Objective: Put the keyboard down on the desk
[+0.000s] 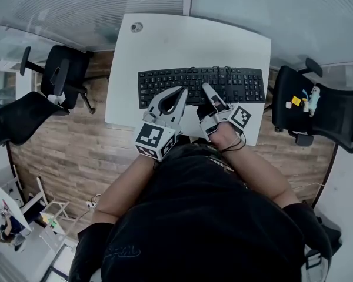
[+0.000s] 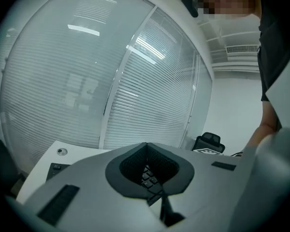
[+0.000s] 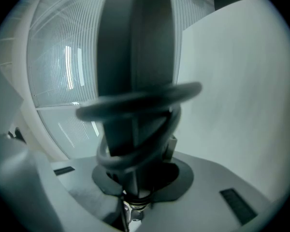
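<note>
R fingers (image 1: 212, 94) pinch keyboard (image 1: 238, 84) edge; L fingers (image 1: 163, 101) closed, above it.

Bright, even office light, ceiling strips glaring off the glass wall (image 2: 82, 30). Heavy fisheye bend and dark corners in both gripper views. In the right gripper view the keyboard (image 3: 135, 47) is a total out-of-focus smear
</note>
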